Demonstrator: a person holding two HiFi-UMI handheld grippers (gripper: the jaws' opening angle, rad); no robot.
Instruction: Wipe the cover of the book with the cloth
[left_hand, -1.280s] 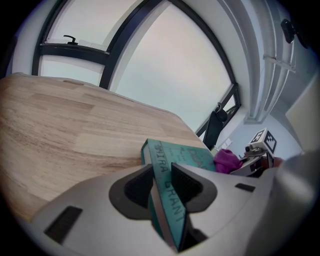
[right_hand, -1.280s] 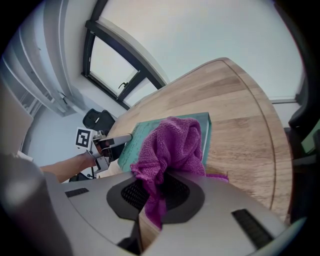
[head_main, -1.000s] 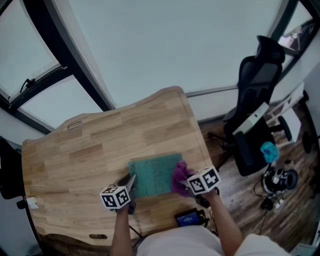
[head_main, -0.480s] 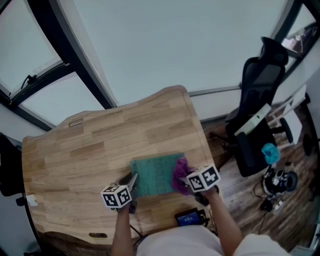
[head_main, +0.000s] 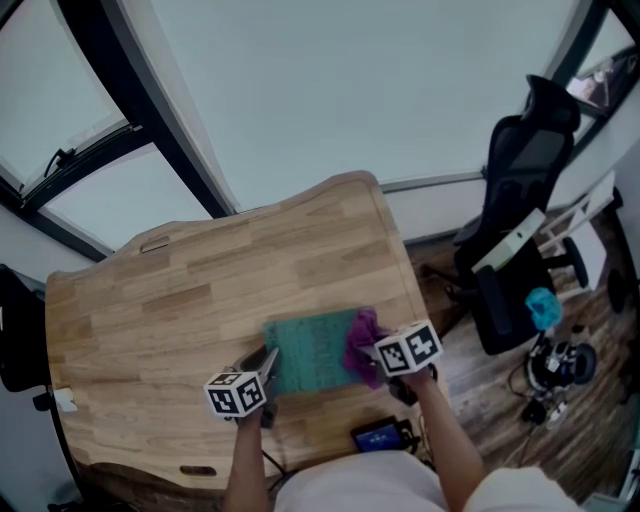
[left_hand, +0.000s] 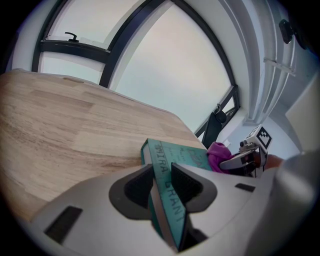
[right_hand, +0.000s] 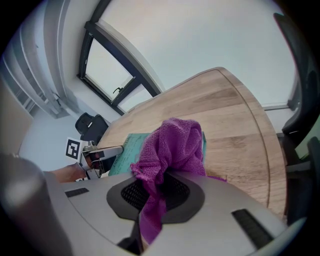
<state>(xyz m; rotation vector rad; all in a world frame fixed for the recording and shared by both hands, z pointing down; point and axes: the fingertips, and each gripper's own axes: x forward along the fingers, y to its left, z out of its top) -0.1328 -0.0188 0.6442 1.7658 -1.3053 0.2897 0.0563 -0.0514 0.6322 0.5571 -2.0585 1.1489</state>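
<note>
A teal book lies flat on the wooden table near its front right. My left gripper is shut on the book's spine at its left edge, a pad on each side of the cover. A purple cloth is bunched up in my right gripper, which is shut on it. The cloth rests on the book's right edge. The left gripper shows across the book in the right gripper view, and the right gripper in the left one.
A black office chair stands right of the table, past its rounded edge. Cables and small devices lie on the floor beside it. A dark device sits at the table's front edge. Large windows rise behind the table.
The right gripper has slid the purple cloth slightly leftward over the book's right side. The left gripper and the book have stayed put.
</note>
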